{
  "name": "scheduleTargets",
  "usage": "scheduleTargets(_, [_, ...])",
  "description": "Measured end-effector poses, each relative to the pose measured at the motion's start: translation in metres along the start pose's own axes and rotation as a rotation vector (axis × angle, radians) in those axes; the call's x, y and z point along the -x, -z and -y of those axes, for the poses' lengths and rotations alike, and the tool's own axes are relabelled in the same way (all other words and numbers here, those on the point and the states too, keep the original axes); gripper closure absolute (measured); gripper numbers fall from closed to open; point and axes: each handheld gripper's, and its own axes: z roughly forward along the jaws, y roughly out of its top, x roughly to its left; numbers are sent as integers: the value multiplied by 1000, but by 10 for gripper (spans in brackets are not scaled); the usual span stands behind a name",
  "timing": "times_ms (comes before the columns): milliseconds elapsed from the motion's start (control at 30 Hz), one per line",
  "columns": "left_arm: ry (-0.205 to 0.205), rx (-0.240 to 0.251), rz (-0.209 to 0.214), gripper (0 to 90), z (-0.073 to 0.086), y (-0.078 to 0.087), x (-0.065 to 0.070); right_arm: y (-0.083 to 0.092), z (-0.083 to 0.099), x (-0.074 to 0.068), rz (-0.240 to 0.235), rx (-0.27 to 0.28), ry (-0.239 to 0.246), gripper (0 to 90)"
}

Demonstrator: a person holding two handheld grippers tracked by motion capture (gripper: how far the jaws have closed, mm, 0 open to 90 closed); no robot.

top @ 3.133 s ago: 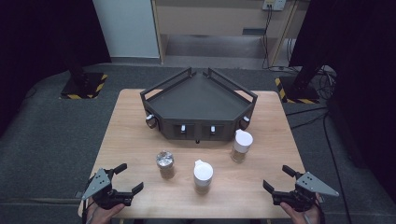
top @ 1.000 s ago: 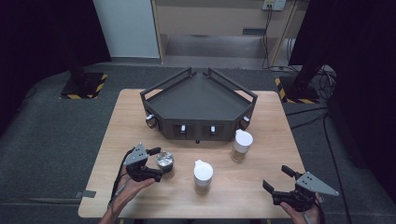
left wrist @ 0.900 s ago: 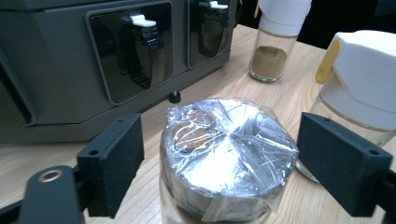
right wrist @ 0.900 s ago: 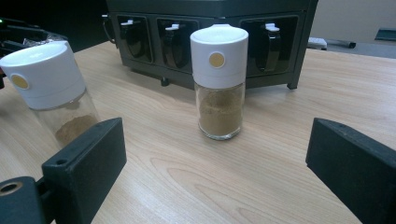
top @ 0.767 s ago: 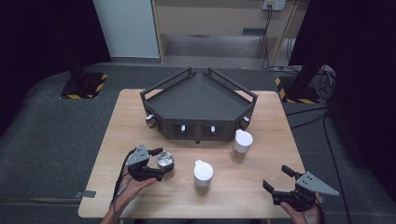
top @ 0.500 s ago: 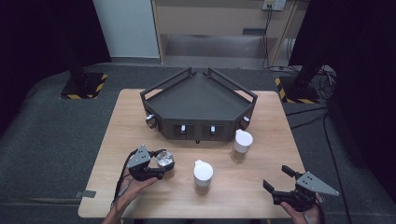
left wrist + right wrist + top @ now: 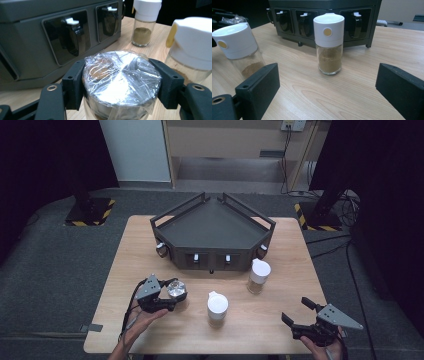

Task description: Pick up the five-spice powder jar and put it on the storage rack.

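Observation:
A small glass jar (image 7: 177,288) with a silvery top under clear film stands on the wooden table (image 7: 290,245), left of centre. My left gripper (image 7: 175,294) is shut on it; in the left gripper view both black pads (image 7: 74,83) press the jar (image 7: 121,75) just below its top. My right gripper (image 7: 296,311) rests near the front right edge of the table, open with nothing between its fingers (image 7: 259,85). It faces a white-capped spice jar (image 7: 328,42) of brown powder.
A dark angular rack (image 7: 215,227) with front slots takes up the back middle of the table. Two white-capped spice jars stand before it, one at centre front (image 7: 217,307) and one to the right (image 7: 259,276). Bare wood lies between them and my right gripper.
My left gripper came from the front left edge to the film-topped jar, and its jaws have closed on it. The right gripper has stayed where it was.

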Motion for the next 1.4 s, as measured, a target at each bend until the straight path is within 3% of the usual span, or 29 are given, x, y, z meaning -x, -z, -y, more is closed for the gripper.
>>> scheduleTargets(667, [-6,14,54,333,-59,3,-13,-1,0,1,-5,0,0,53])
scheduleTargets(1167, [-21,24,59,333,-113,-6,-19,-1,0,1,-5,1,-3,51])
scheduleTargets(1400, [-34,31,41,333,-135,-12,-22,0,1,1,-4,2,-11,37])
